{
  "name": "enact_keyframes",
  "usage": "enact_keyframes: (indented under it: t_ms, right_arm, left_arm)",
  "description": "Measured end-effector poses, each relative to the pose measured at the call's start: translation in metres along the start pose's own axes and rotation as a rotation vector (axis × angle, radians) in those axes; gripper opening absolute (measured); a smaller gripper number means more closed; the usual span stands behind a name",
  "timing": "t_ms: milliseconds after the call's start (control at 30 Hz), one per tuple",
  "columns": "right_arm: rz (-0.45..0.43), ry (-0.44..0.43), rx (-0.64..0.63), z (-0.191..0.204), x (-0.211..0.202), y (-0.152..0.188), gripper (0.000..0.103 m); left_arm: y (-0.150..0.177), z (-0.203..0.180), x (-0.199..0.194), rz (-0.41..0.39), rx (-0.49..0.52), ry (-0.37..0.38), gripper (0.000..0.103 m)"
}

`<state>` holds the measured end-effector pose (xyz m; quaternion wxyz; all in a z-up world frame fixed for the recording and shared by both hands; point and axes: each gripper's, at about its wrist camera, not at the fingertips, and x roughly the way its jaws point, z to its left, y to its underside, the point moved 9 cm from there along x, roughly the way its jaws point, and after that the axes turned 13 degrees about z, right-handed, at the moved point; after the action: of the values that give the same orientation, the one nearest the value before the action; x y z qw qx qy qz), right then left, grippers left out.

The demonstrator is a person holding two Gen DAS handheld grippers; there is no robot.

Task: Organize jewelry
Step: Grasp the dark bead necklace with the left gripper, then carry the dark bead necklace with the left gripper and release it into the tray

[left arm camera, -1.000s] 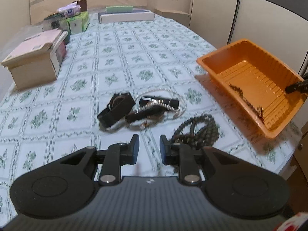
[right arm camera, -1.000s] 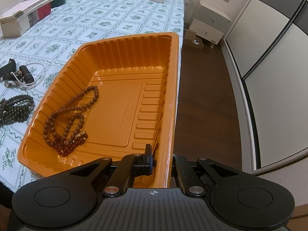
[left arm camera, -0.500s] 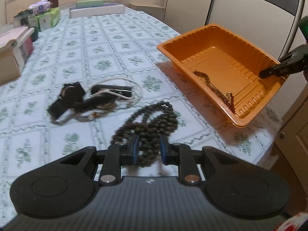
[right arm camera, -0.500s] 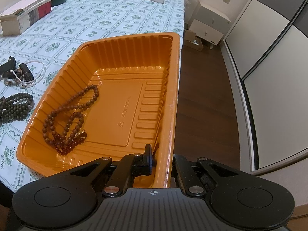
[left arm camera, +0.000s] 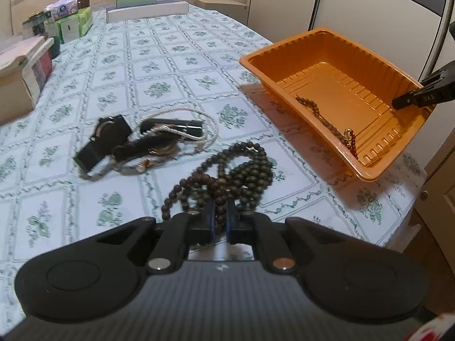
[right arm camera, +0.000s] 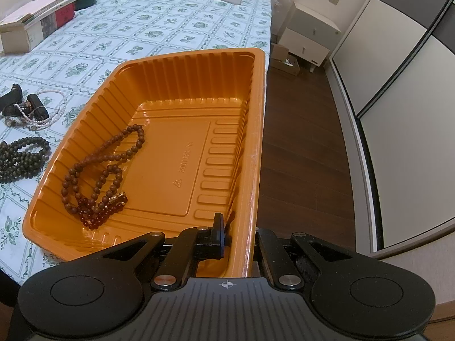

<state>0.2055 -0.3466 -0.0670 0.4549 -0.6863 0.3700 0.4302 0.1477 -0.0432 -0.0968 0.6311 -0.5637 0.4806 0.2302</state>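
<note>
Orange tray clamped by my right gripper, brown beads inside | left gripper pinching dark bead necklace | watch-and-pearl tangle left.

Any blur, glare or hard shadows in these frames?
Left wrist view: slight blur on the watch pile; orange tray casts a hard shadow on the tablecloth. Right wrist view: sharp, with fisheye bending of the wardrobe lines; mild sheen on the tray's rim.
</note>
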Motion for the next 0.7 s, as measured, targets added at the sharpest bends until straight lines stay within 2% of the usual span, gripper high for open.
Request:
enact_keyframes:
  t_ms: [367, 700]
  right_arm:
    - [0.0, 0.0, 0.001, 0.0, 0.001, 0.0, 0.003]
    - [-0.001, 0.0, 0.0, 0.0, 0.0, 0.0, 0.003]
  left_arm:
    - [-0.027, 0.036, -0.049, -0.081, -0.007, -0.053, 0.006]
    - [-0.044, 0.015, -0.056, -0.113, 0.036, -0.021, 0.006]
